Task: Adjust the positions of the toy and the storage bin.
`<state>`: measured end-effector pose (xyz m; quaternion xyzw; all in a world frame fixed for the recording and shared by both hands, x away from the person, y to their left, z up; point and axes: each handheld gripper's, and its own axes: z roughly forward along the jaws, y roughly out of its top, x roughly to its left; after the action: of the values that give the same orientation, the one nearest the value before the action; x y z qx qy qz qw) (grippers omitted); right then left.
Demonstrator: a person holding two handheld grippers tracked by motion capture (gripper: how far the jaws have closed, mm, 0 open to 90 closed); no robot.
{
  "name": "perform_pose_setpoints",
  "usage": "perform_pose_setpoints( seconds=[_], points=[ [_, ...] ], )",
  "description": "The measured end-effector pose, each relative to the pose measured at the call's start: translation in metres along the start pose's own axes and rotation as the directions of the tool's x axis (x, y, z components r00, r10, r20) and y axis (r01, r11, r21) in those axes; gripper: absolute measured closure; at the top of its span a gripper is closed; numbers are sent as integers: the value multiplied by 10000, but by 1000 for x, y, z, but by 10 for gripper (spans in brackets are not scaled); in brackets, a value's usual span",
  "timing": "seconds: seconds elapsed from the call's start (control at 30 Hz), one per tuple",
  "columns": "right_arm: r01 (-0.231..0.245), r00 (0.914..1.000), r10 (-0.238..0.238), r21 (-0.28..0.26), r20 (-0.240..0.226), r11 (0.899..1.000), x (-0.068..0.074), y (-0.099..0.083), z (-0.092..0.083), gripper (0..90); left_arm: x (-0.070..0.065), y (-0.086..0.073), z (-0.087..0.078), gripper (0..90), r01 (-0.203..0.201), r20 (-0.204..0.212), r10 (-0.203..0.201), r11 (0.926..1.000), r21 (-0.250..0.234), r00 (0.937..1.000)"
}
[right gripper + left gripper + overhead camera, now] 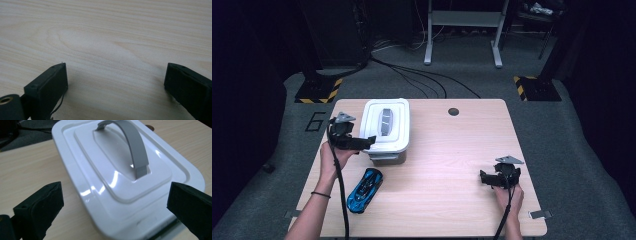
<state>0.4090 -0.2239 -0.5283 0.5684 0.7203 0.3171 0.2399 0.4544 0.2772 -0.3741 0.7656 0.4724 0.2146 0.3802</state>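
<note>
At the left of the desk [462, 150] the left claw [364, 142] hangs at the near left edge of the white lidded box [387, 131], jaws spread wide and holding nothing, the lid lying between and beyond them. The step looks like lifting that lid: I'd bring the claw over the grey handle [133, 147] arched along the lid's middle, straddle it squarely, and clench before pulling straight up, so the box doesn't skid. A blue toy car [365, 190] sits near, toward the person. Far right, the right claw [487, 179] rests low over bare wood, released as well. A "6" marked on the floor, left of the desk, is the only writing I can read.
</note>
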Motion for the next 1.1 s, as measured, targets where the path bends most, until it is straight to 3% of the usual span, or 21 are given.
perform_pose_setpoints(
  seconds=[0.3, 0.43, 0.5, 0.63, 0.7, 0.8, 0.9, 1.03, 1.1],
  points=[
    [77, 10000, -77, -14, -58, 10000, -2, 0, 0, 55, -15, 36, 38, 93, -420, -31, 420, 9991, 109, 9991],
    [95, 9999, -95, -16, -78, 10000, -2, 0, 0, 56, -17, 42, 52, 90, -321, -199, 328, 9990, 319, 9993],
    [67, 9999, -67, -19, -79, 10000, -2, 0, 0, 59, -18, 44, 60, 32, -232, -325, 251, 9982, 559, 9992],
    [63, 9999, -64, -41, -81, 10000, -2, 0, -1, 62, -18, 47, 72, 41, -198, -402, 230, 9967, 785, 9989],
    [60, 9999, -60, -46, -80, 10000, -2, 0, -1, 63, -18, 47, 74, 179, -280, -558, 322, 9968, 748, 9979],
    [58, 10000, -58, -48, -64, 10000, -2, 0, -1, 66, -20, 48, 76, 303, -303, -686, 345, 9976, 617, 9970],
    [54, 10000, -54, -53, -63, 10000, -2, 0, -1, 68, -23, 49, 77, 366, -349, -791, 390, 9980, 525, 9961],
    [57, 10000, -58, -73, -76, 10000, -2, 0, -1, 73, -30, 49, 79, 534, -508, -1070, 541, 9982, 333, 9928],
    [25, 10000, -26, -76, -75, 10000, -2, 0, -1, 76, -33, 47, 80, 554, -375, -1167, 404, 9989, 267, 9923]
  ],
)
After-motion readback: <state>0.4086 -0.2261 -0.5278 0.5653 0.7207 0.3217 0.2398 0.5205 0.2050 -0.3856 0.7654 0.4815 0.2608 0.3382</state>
